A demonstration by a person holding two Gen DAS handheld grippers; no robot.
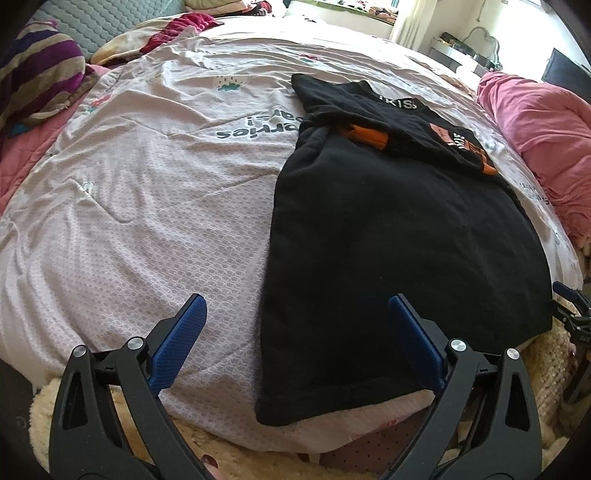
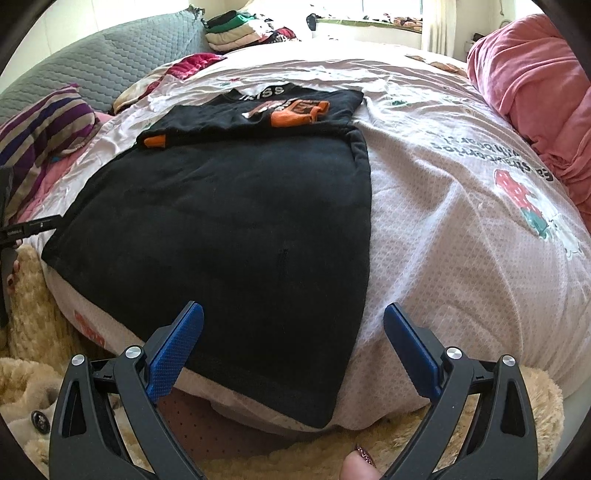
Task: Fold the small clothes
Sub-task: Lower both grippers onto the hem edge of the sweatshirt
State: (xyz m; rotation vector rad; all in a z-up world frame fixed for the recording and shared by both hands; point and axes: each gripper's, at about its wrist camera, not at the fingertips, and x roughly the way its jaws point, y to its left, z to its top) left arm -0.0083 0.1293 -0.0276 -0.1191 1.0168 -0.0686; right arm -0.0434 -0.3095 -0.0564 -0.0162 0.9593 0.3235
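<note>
A black garment [image 1: 388, 236] [image 2: 229, 221] lies flat on the pale printed bedcover [image 1: 147, 206] [image 2: 461, 236], its sleeves with orange cuffs [image 1: 369, 134] [image 2: 299, 112] folded in across the top. My left gripper [image 1: 297, 317] is open just above the near left corner of the garment's hem, nothing between its blue pads [image 1: 181, 343]. My right gripper [image 2: 293, 325] is open over the near right corner of the hem, also empty. The right gripper's tip [image 1: 570, 306] shows at the right edge of the left wrist view, and the left gripper's tip [image 2: 29, 229] at the left edge of the right wrist view.
A pink blanket [image 2: 535, 81] [image 1: 535, 122] is bunched on the bed's right side. A striped pillow [image 1: 40, 70] [image 2: 44, 125] and a grey quilted headboard [image 2: 99, 62] lie left. Folded clothes [image 2: 236, 33] sit at the far end. A fluffy cream fabric [image 2: 29, 387] hangs below the bed's near edge. A thumb [image 2: 358, 465] shows below.
</note>
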